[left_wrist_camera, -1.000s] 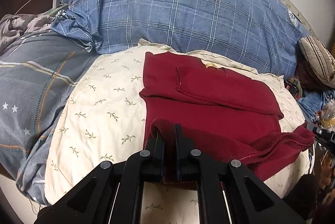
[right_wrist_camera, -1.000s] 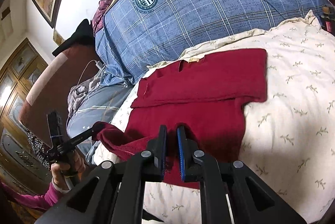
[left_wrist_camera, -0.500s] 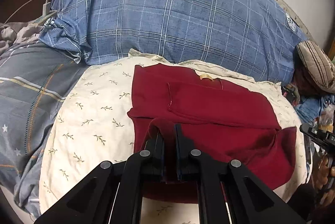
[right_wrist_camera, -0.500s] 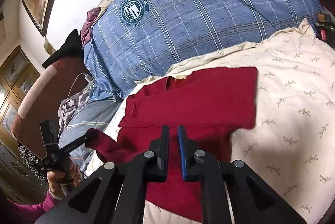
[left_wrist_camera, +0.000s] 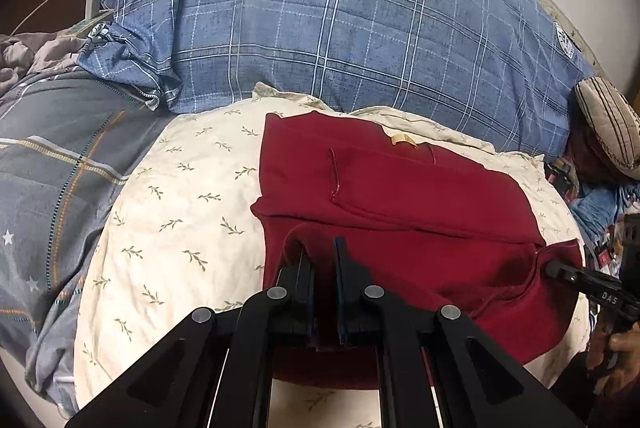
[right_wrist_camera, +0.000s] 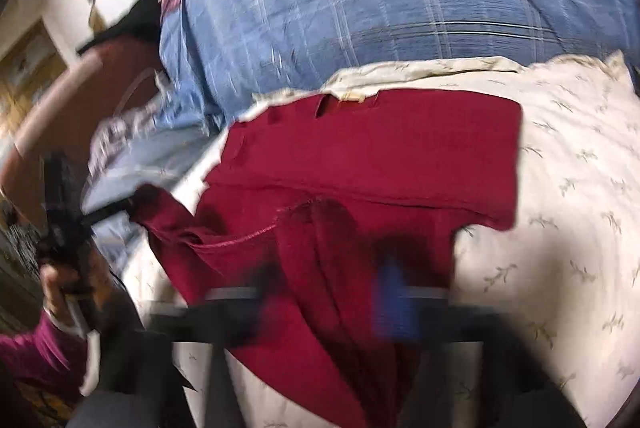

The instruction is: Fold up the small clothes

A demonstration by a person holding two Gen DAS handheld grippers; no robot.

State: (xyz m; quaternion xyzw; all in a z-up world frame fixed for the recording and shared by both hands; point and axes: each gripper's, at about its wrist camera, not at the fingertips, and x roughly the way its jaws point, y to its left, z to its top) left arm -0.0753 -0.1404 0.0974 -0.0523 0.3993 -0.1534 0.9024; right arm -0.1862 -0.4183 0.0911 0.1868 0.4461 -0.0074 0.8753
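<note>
A dark red garment [left_wrist_camera: 400, 196] lies on a cream leaf-print pillow [left_wrist_camera: 180, 212], its top part folded over. My left gripper [left_wrist_camera: 322, 256] is shut on the near left hem, which bunches around its fingers. In the right wrist view the left gripper [right_wrist_camera: 128, 206] holds that red corner up off the pillow. My right gripper [left_wrist_camera: 554, 268] has its tip at the garment's near right corner, and the cloth's edge rises to it. The right wrist view is smeared by motion; there my right gripper [right_wrist_camera: 324, 280] sits over the red garment [right_wrist_camera: 380, 148] with cloth at its fingers.
A big blue plaid pillow [left_wrist_camera: 340, 40] with a round emblem lies behind the cream one. A grey plaid cover [left_wrist_camera: 52, 168] is at the left and a striped cushion [left_wrist_camera: 612, 124] at the far right. A hand [right_wrist_camera: 60, 276] in a magenta sleeve holds the left gripper. A charger cable [left_wrist_camera: 90, 2] lies at the far left.
The right gripper has dropped onto the garment's near right corner and rolled, blurring its view. The bunched right hem has flattened. The left gripper keeps its hold and barely shifts.
</note>
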